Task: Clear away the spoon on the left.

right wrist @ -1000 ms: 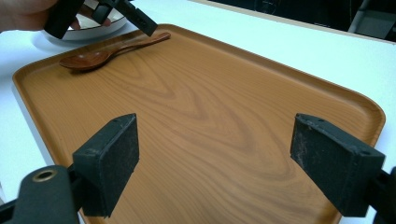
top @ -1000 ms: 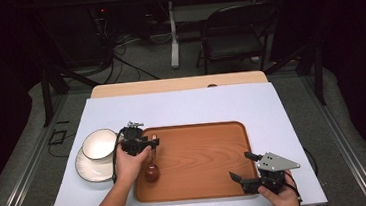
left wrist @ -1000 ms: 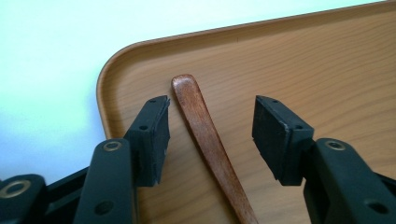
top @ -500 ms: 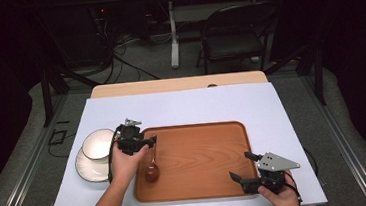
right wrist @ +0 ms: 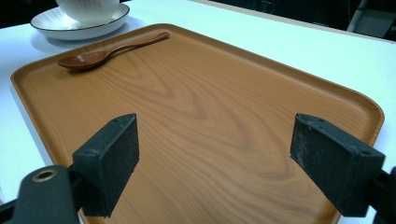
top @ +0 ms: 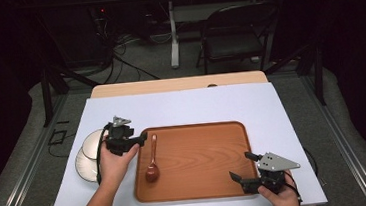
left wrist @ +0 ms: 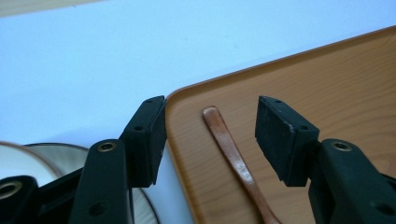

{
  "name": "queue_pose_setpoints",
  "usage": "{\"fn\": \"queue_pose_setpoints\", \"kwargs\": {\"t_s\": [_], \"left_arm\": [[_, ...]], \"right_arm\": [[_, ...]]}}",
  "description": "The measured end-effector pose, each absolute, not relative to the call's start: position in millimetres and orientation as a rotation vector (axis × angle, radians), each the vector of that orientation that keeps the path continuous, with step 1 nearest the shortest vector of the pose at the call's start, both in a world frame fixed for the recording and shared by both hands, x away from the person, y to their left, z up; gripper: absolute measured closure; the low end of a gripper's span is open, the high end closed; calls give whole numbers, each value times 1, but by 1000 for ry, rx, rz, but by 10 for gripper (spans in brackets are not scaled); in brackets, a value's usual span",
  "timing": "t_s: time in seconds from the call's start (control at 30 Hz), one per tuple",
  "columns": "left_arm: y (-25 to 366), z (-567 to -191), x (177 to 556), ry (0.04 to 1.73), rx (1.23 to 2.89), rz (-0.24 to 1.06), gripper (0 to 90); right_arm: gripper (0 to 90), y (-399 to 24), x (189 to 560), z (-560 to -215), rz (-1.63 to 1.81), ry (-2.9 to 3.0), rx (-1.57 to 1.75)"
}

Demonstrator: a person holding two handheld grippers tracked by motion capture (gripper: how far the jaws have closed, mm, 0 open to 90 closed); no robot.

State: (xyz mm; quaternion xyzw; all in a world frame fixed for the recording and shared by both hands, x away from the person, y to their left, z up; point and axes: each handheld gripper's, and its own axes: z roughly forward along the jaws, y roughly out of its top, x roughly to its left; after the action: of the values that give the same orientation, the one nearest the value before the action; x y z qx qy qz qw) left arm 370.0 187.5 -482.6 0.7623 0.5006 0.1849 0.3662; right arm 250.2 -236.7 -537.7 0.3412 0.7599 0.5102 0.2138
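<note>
And there it goes: a second ago the left gripper [top: 135, 141] had the wooden spoon [top: 152, 161] near the tray's left edge, and now the spoon lies flat on the wooden tray [top: 203, 181], released, with the gripper drawn back toward the handle end. Closest to me, the right gripper [top: 243, 169] rests at the tray's near right corner, jaws spread wide, nothing between them. Further in, the left gripper's jaws stand well apart and empty; the spoon's handle tip [left wrist: 212, 114] sits between the fingers [left wrist: 148, 140], untouched. Just behind the left jaw is the white bowl on its plate [top: 83, 164]. Placing looks done to me. Next I'd expect the bowl: swing left, straddle its rim, close gently.
</note>
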Motion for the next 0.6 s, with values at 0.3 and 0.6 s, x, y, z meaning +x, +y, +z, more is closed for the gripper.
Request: {"fn": "queue_pose_setpoints", "kwargs": {"t_s": [0.3, 0.6], "left_arm": [[211, -472, 351, 1296, 1923, 506, 419], [237, -469, 322, 1302, 1903, 561, 389]], "right_arm": [[152, -236, 250, -538, 1416, 2112, 955], [152, -236, 250, -538, 1408, 2113, 953]]}}
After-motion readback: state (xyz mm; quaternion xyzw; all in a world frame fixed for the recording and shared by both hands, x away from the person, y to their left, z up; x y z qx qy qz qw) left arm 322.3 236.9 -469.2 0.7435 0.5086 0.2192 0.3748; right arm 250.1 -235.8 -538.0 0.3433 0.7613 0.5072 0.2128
